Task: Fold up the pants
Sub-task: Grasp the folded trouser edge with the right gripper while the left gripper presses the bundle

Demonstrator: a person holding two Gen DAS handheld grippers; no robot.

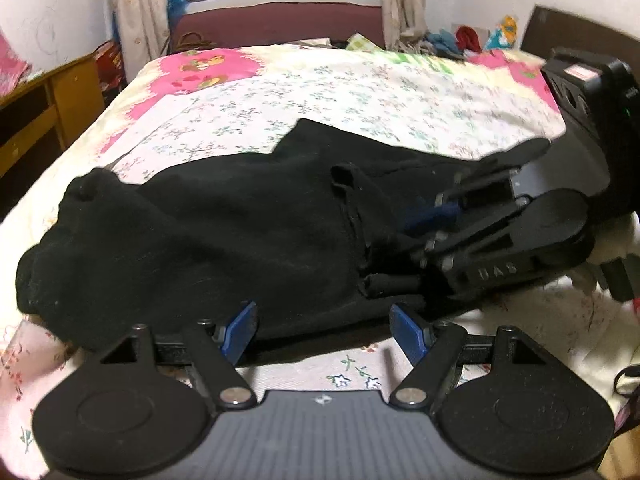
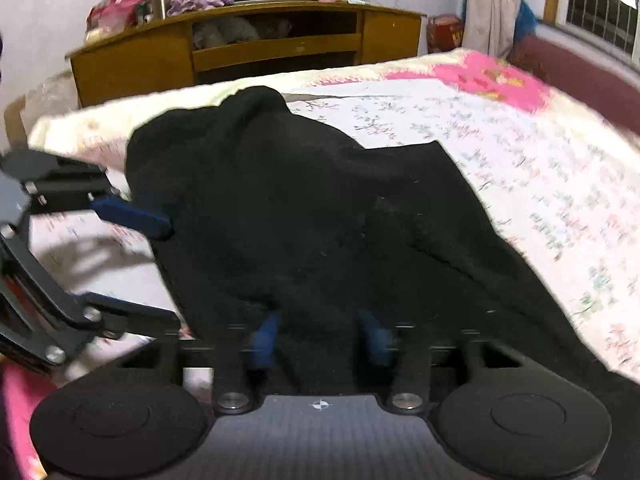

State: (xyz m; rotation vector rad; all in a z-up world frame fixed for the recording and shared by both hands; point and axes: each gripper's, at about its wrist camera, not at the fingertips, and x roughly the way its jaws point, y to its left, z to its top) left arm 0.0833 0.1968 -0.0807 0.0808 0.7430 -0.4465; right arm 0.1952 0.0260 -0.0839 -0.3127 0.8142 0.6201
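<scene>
Between right claw [image 2: 322, 334] pads: black pants [image 2: 304, 220], bunched.

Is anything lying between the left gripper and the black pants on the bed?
Nothing visible. The left gripper hangs open right at the near edge of the black pants, with only bare floral bedsheet beneath it.
</scene>
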